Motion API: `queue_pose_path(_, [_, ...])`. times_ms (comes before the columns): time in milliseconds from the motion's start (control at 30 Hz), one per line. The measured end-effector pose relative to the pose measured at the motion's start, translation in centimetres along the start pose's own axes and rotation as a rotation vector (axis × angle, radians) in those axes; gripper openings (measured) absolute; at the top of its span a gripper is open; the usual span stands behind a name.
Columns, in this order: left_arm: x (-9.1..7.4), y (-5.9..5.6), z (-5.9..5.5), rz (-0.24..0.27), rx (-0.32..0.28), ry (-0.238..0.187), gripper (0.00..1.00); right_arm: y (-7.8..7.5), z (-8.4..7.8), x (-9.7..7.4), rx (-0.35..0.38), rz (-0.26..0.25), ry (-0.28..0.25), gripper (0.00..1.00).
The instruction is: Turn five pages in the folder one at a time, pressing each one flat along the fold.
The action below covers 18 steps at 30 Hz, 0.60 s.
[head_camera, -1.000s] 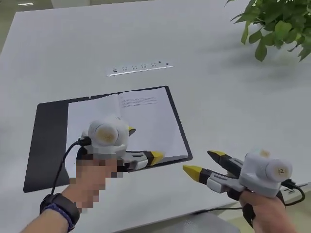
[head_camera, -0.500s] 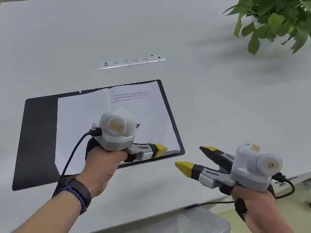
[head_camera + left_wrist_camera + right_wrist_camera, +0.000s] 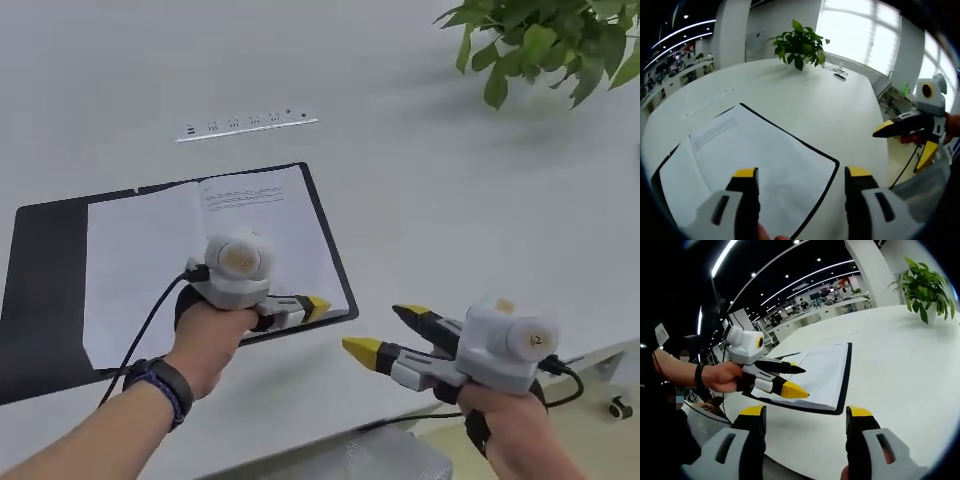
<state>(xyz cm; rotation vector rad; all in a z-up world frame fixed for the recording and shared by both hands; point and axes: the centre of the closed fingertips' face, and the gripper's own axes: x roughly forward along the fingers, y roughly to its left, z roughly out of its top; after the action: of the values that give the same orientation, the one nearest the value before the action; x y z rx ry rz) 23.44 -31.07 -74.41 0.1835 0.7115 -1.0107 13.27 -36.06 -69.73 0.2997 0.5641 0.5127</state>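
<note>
The left gripper [image 3: 802,175], white with yellow-tipped black jaws, is released, its jaws spread and empty over the near right corner of the open black folder [image 3: 40,290] with white pages, which lies flat on the white tabletop [image 3: 450,200]. The right gripper [image 3: 385,331], also spread and empty, hangs just off the folder's right edge. A green leafy plant [image 3: 540,40] stands far right.

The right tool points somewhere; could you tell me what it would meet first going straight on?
Probably the left tool, poised at the folder's near right corner. Depth is unclear, so the right tool might instead reach the folder itself.
</note>
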Motion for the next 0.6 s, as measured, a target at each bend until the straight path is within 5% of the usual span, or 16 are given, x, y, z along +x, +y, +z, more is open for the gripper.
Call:
queue_pose_path(367, [2.7, 0.8, -1.4, 0.076, -0.004, 0.052, 0.76, -0.4, -0.2, -0.1, 0.012, -0.006, 0.017, 0.63])
queue_pose_path(500, [2.9, 2.0, -2.3, 0.149, 0.060, 0.086, 0.78, -0.7, -0.4, -0.1, 0.020, -0.014, 0.028, 0.62])
queue_pose_path(600, [3.0, 2.0, -2.4, 0.144, 0.068, 0.085, 0.78, -1.1, -0.2, -0.2, 0.035, -0.021, 0.015, 0.61])
